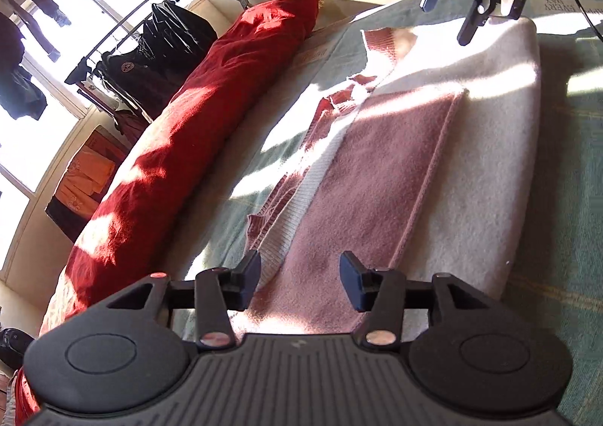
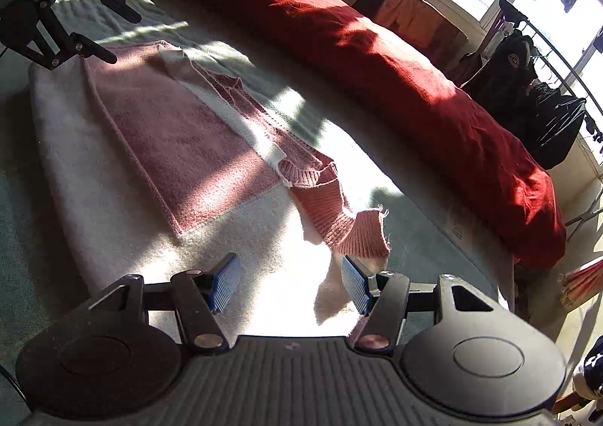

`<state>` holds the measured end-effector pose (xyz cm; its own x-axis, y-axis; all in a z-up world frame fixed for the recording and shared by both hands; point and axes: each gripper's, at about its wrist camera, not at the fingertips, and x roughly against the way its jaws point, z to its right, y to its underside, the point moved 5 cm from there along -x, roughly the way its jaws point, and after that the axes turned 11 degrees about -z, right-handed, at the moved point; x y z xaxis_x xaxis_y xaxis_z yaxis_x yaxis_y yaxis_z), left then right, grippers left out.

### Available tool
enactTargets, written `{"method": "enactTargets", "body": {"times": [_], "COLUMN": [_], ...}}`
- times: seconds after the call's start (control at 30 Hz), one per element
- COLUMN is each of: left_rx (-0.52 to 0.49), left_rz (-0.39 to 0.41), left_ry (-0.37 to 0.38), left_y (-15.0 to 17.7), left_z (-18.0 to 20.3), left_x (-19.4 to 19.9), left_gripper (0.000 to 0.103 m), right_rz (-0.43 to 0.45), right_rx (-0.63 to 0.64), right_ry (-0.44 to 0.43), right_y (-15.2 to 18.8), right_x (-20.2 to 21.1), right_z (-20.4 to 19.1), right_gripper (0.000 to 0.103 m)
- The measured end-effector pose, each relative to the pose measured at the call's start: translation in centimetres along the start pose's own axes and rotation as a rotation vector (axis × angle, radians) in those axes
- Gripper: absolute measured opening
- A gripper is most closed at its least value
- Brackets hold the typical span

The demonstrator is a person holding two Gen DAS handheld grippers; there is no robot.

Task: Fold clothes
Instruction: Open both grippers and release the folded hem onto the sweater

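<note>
Knitwear in pink and white, a sweater [image 1: 377, 177], lies spread flat on the pale green bedcover [image 1: 573, 162], filling the middle of both views, its pink ribbed sleeve [image 2: 350, 226] crumpled at centre right of the right wrist view. Left gripper [image 1: 299, 281] hovers at the garment's near end, jaws apart and empty. Right gripper [image 2: 290, 283] also has its jaws apart, a flap of white fabric lying against the right blue pad without being pinched. Beyond, a red quilt [image 1: 196, 117] runs along the bed's far edge.
</note>
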<state>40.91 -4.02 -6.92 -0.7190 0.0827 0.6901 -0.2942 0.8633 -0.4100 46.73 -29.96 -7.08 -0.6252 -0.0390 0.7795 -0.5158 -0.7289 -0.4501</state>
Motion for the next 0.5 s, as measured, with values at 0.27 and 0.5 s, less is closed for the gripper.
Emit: {"method": "enactTargets", "body": {"times": [0.27,0.5], "left_rx": [0.170,0.498], "left_rz": [-0.045,-0.071], "left_ry": [0.085,0.228], "left_y": [1.4,4.1], "left_z": [-1.9,-6.0], "left_x": [-3.8,-9.1], "left_gripper": [0.049,0.059], "right_rz": [-0.030,-0.025], "right_rx": [-0.181,-0.408], "right_ry": [-0.174,-0.300], "right_y": [0.0,1.7], "right_x": [-1.9,-6.3], "right_z": [1.6,5.4], "right_gripper": [0.064,0.075]}}
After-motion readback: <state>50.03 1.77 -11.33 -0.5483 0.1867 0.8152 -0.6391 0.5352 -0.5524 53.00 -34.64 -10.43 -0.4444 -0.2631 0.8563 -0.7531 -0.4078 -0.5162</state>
